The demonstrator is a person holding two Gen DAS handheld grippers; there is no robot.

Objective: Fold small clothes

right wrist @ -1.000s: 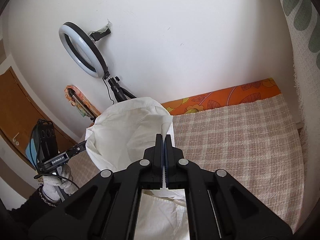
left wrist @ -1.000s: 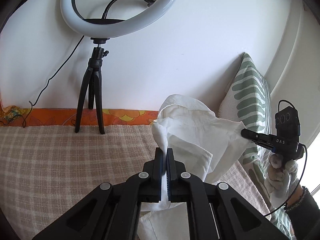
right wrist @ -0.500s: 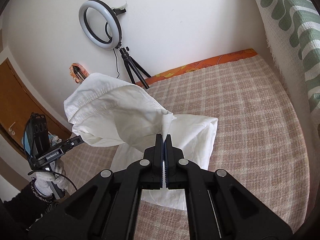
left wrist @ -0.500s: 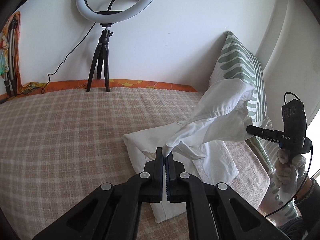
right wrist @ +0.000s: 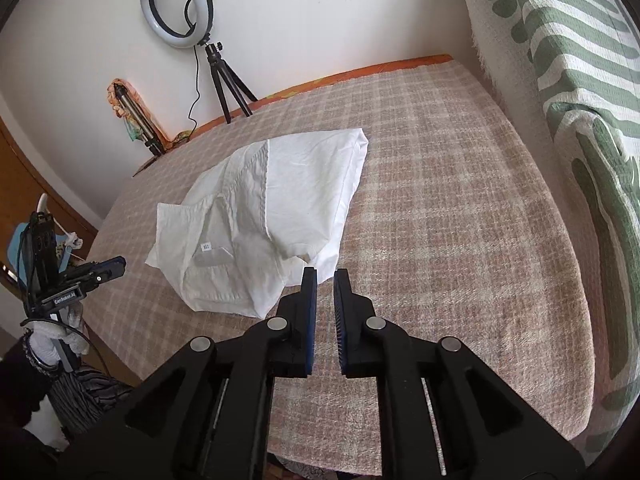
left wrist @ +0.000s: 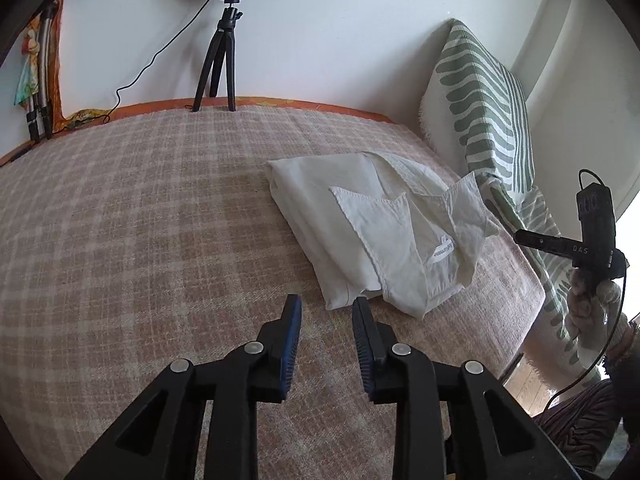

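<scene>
On the checked bed cover, the white shirt is lying half-folded, its long axis running away from both empty, parted tools, with the left hand-held gripper and right hand-held gripper both hovering just beside its near hem.

I see a checked blanket spread over the bed. At the far edge an orange sheet peeks out from under it. A ring light stands on a black tripod by the white wall, and its cord hangs down. A green and white striped pillow leans at the side. A folded stand leans in the corner. I see a brown door too.
</scene>
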